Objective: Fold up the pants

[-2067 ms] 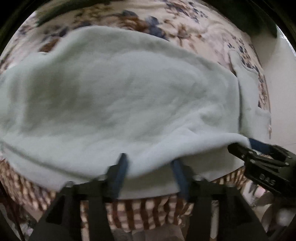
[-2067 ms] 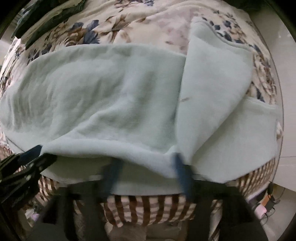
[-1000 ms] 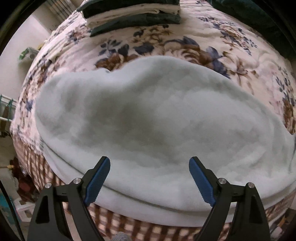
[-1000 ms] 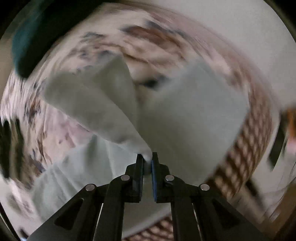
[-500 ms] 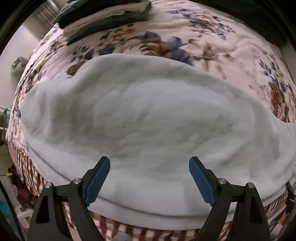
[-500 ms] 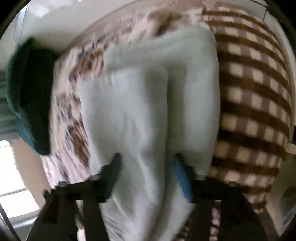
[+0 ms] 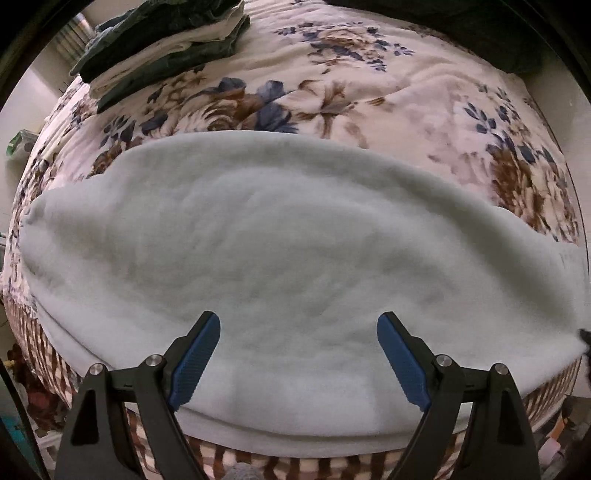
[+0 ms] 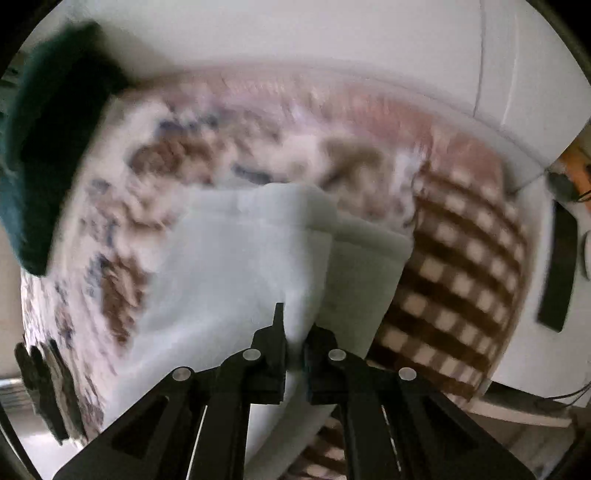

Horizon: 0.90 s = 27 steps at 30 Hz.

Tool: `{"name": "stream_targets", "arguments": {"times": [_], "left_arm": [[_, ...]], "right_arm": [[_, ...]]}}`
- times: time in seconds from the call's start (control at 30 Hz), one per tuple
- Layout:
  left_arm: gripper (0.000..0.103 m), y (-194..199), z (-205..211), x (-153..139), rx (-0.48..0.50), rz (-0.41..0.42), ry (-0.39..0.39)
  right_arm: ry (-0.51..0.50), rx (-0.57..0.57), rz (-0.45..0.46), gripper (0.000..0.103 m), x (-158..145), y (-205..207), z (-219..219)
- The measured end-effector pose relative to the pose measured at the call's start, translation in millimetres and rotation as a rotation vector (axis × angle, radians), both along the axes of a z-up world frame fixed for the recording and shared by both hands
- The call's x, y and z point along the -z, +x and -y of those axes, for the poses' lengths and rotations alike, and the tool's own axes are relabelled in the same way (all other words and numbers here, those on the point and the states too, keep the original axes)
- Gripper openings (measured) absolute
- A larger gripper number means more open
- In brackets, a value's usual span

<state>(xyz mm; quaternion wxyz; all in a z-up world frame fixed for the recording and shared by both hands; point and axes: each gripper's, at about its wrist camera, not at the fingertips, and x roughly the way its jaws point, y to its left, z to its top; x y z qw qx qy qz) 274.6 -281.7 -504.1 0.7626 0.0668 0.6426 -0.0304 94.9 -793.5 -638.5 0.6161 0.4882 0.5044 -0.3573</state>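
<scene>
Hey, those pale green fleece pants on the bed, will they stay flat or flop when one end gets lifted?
Probably flop: the pants already drape in soft folds where the right hand-held gripper pinches them. The thick, fuzzy pile suggests they are bulky yet light, and likely to cling to the floral blanket rather than slide.

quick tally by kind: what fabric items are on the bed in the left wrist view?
Pale green pants: 1
Floral blanket: 1
Checked sheet at the bed's edge: 1
Stack of folded clothes: 1; the number of pieces in it is unclear
Dark fabric at the far right: 1
Total: 5
</scene>
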Motion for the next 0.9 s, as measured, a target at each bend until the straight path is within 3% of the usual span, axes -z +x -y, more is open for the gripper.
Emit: {"name": "stream_targets", "arguments": {"times": [0.07, 0.13, 0.2, 0.27, 0.43, 0.6, 0.73, 0.83, 0.9], "left_arm": [[0.087, -1, -7, 3, -0.017, -0.015, 0.0], [0.087, -2, -19, 0, -0.04, -0.014, -0.013], [0.087, -4, -43, -9, -0.066, 0.012, -0.017], [0.087, -7, -78, -22, -0.109, 0.04, -0.006], [0.087, -5, -193, -46, -0.298, 0.058, 0.0], [0.087, 2, -328, -43, -0.533, 0.038, 0.032], [0.087, 17, -405, -19, -0.665, -0.004, -0.022], [0.087, 30, -438, -1, -0.718, -0.031, -0.087], [0.087, 40, -451, 9, -0.733, -0.026, -0.123]], "right_arm": [[0.13, 0.012, -0.013, 0.016, 28, -2, 2], [0.134, 0.04, 0.013, 0.026, 25, -6, -2], [0.105, 0.06, 0.068, 0.062, 3, -15, -20], [0.081, 0.046, 0.072, 0.07, -18, -18, -49], [0.182, -0.126, 0.091, 0.07, -30, 8, -161], [0.335, -0.268, 0.08, 0.07, 6, 47, -282], [0.38, -0.222, 0.1, 0.07, 27, 51, -333], [0.341, -0.176, 0.121, 0.069, 35, 52, -347], [0.299, -0.16, 0.12, 0.061, 37, 55, -350]]}}
